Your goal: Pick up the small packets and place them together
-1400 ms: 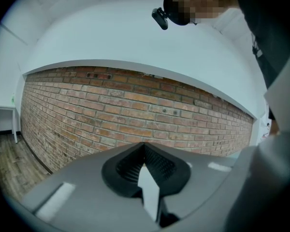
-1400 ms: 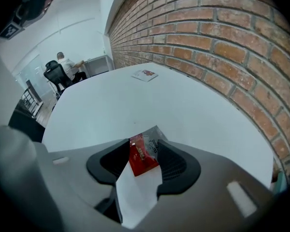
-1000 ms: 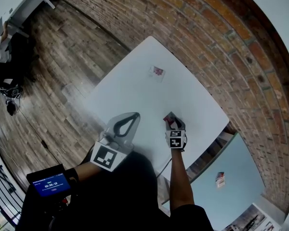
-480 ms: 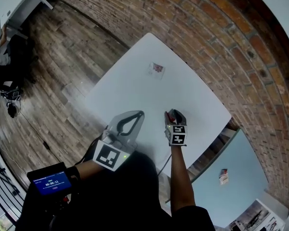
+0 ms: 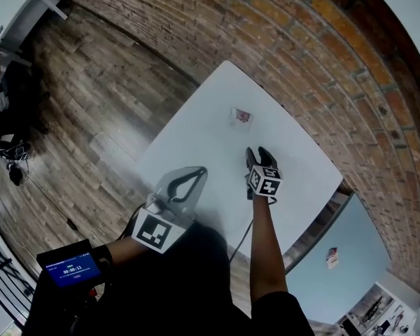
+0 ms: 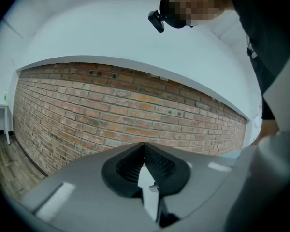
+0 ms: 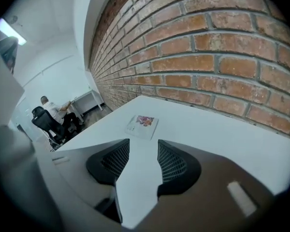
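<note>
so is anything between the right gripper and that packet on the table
Nothing visible. The right gripper has its jaws open and empty, aimed at the packet, which lies flat on the white table just ahead. Only bare tabletop separates them.

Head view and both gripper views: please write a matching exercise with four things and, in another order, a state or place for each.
Things: 1 left gripper; 2 right gripper; 3 small packet; 4 table.
States: A lies flat on the table; B jaws apart, nothing between; C jaw tips together; D white, beside the brick wall.
Pairs: 1-C; 2-B; 3-A; 4-D.
</note>
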The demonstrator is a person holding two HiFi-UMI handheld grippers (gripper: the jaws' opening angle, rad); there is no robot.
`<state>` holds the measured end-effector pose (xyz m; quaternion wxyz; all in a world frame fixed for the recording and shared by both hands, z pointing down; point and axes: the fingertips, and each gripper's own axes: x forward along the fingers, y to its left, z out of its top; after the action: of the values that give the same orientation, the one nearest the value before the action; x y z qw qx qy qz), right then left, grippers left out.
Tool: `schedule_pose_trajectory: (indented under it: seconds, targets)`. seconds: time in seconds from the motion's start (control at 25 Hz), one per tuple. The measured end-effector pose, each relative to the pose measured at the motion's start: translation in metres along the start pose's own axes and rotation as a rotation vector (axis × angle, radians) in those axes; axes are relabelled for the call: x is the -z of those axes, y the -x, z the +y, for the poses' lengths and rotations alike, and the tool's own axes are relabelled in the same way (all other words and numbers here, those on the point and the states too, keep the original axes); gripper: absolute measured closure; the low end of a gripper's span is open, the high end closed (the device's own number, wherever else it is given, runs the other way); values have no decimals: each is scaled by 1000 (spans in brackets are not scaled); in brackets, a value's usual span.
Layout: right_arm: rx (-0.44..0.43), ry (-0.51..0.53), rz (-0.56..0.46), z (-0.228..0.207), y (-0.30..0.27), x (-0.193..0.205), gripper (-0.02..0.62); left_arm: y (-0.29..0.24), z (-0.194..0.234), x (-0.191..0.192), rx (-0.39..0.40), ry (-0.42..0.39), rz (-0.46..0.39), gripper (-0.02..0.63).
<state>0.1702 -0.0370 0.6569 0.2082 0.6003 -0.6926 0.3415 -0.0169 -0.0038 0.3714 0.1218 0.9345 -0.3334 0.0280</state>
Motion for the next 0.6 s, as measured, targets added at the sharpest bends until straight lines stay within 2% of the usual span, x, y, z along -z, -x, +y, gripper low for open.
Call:
schedule_pose_trajectory:
  seconds: [0.16, 0.36, 0.6]
  targets:
    - [29, -23, 28, -4, -31, -16, 409, 3, 34, 2, -14, 31, 7, 604]
    - [60, -110, 59, -20, -56, -25, 408, 0, 63, -6, 12, -8, 4, 604]
    - [40, -119, 117, -30, -79, -20, 422, 5, 86, 0, -31, 23, 30, 604]
